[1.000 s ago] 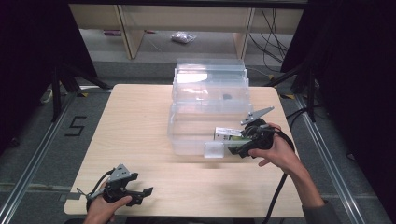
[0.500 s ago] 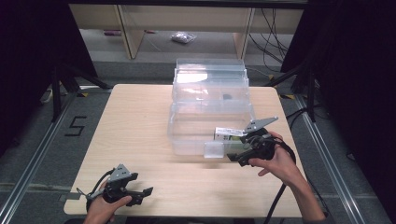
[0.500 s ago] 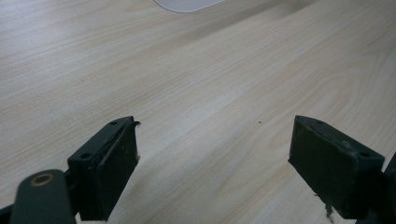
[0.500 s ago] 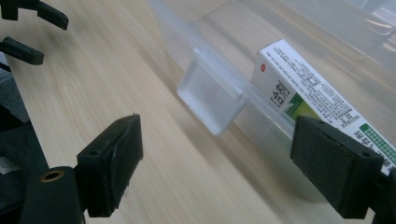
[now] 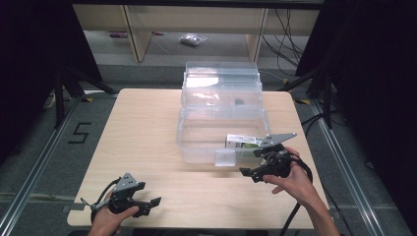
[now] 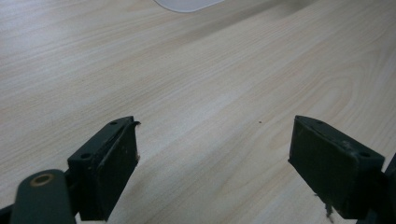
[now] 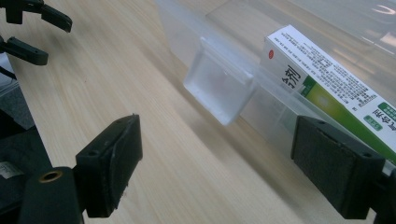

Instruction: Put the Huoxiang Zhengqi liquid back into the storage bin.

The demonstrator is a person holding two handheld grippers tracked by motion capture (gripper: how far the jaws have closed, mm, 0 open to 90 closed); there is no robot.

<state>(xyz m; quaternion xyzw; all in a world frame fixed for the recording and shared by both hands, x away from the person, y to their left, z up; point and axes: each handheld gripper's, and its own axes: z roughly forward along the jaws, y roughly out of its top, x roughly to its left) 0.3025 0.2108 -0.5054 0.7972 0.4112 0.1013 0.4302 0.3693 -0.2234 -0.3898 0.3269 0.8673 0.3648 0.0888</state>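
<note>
Jaws on both tools stand wide and hold nothing; we keep the right gripper [image 5: 252, 172] low on the pale wooden bench [image 5: 147, 128], just in front of the clear plastic storage box [image 5: 221, 132], so that its own view looks along the box's front wall at the square translucent latch tab [image 7: 218, 88], which hangs down unfastened; that, we judge, is the part we mean to work next. Inside the box, against that front wall near its right end, lies the white and green printed carton [image 5: 243, 142], flat and lengthwise, so it appears already stowed. We rest the left gripper [image 5: 147, 204] at the near left corner of the bench, well apart from the box, over bare wood, presumably parked until a second hold is needed.
</note>
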